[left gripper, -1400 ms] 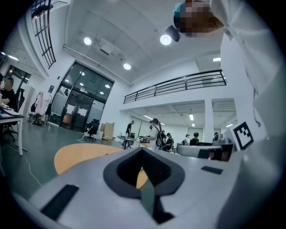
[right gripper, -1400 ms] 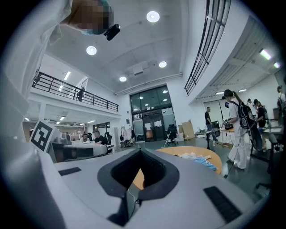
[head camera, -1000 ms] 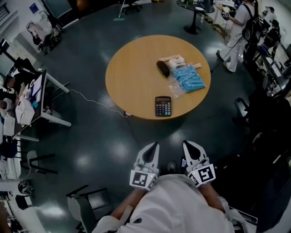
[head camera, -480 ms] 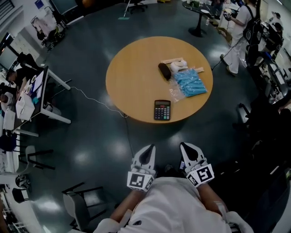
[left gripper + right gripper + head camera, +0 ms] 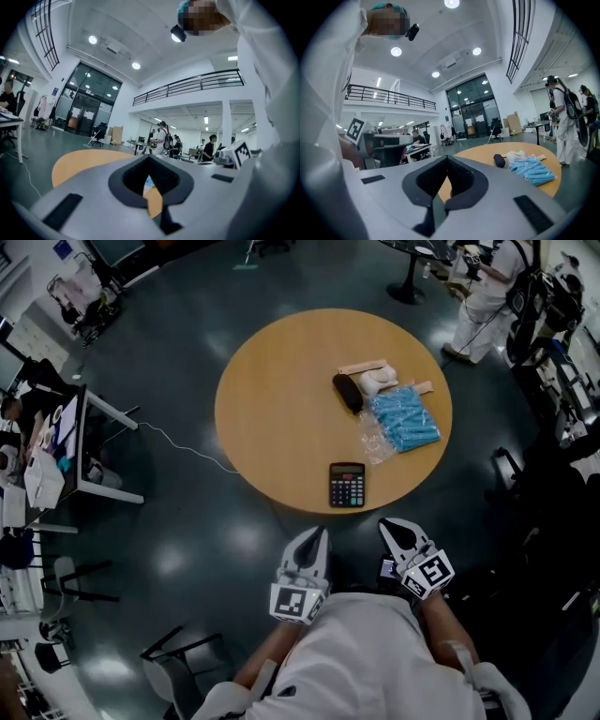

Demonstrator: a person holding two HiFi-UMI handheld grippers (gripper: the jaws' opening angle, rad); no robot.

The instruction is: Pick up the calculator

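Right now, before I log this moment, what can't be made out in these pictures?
- Calculator: its display and key print are too small in the head view. Neither gripper view shows it, because their own jaws block the near table edge.
- White thing by the dark case: too small to name in any view.
- Blue packet: too small to tell what is inside.
- Table: its base is hidden under its top in the head view.

Premises: large open-plan office or lab hall. Evidence: dark polished floor, round light-wood table, white desk carrying a monitor, tall glazed entrance doors, black-railed mezzanine balcony, round recessed ceiling lights.
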